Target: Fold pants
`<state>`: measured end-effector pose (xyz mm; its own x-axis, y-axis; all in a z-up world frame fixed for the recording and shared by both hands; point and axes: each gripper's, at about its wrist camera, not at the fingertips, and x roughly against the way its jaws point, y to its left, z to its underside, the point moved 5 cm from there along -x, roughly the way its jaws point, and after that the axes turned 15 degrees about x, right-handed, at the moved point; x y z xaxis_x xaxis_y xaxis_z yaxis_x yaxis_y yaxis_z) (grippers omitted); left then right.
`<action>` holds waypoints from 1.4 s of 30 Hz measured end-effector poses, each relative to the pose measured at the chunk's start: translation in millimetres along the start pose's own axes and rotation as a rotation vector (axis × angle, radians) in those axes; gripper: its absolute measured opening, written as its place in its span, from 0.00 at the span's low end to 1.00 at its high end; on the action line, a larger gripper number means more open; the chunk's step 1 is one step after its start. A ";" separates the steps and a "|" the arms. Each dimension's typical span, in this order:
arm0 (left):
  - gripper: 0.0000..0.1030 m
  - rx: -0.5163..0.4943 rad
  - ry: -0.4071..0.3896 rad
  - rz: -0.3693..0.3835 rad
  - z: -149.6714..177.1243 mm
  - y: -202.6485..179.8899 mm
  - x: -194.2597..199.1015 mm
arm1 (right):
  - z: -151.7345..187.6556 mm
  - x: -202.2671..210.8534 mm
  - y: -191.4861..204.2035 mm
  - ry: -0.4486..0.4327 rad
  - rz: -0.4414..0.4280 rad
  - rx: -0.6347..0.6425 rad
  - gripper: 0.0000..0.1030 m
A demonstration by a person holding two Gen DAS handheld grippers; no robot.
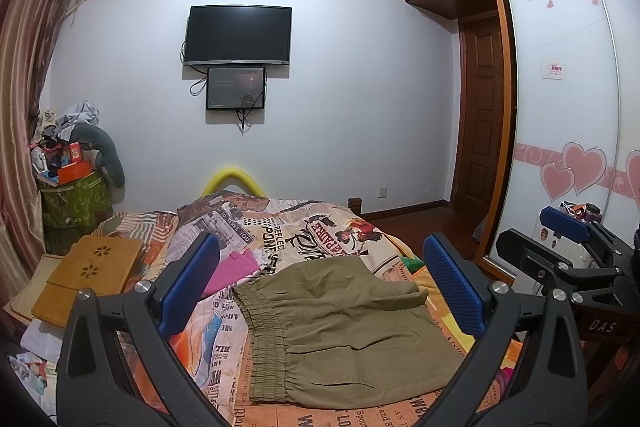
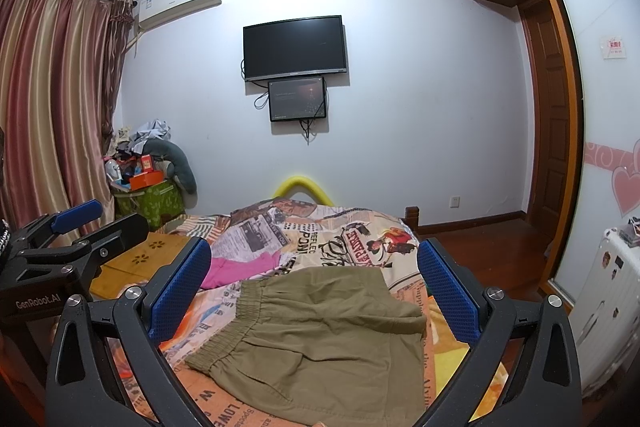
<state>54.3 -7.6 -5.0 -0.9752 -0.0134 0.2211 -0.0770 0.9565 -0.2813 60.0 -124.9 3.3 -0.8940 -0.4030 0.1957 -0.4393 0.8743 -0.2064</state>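
Observation:
The olive-khaki pants [image 1: 340,331] lie folded into a compact rectangle on the printed bedspread [image 1: 304,227], elastic waistband to the left. They also show in the right wrist view [image 2: 324,339]. My left gripper [image 1: 324,283] is open and empty, held above the pants with its blue pads either side. My right gripper [image 2: 316,287] is open and empty too, above the pants. The right gripper shows at the right edge of the left wrist view [image 1: 560,239], and the left gripper at the left edge of the right wrist view [image 2: 84,223]. Neither touches the cloth.
A pink cloth [image 1: 236,267] lies on the bed left of the pants. A wooden lap desk [image 1: 88,275] sits at the bed's left side. A cluttered green bin [image 1: 76,199] stands by the curtain. A white suitcase [image 2: 608,303] and wardrobe [image 1: 568,107] are on the right.

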 end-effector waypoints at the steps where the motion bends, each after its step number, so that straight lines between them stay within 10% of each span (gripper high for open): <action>1: 1.00 0.000 0.001 0.001 1.6 1.2 1.5 | 0.0 0.0 0.0 0.000 0.000 0.000 1.00; 21: 1.00 0.002 0.050 -0.018 9.7 10.7 -25.3 | 14.9 -19.7 -4.3 0.047 0.000 -0.017 1.00; 42: 1.00 0.070 0.426 -0.256 89.5 95.6 -202.9 | 100.6 -104.2 -69.5 0.368 0.027 -0.163 1.00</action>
<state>226.1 60.5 -160.3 -0.7527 -0.1112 0.6489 -0.3309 0.9160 -0.2268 174.9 -170.9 -99.2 -0.8008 -0.2816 0.5286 -0.3699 0.9267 -0.0668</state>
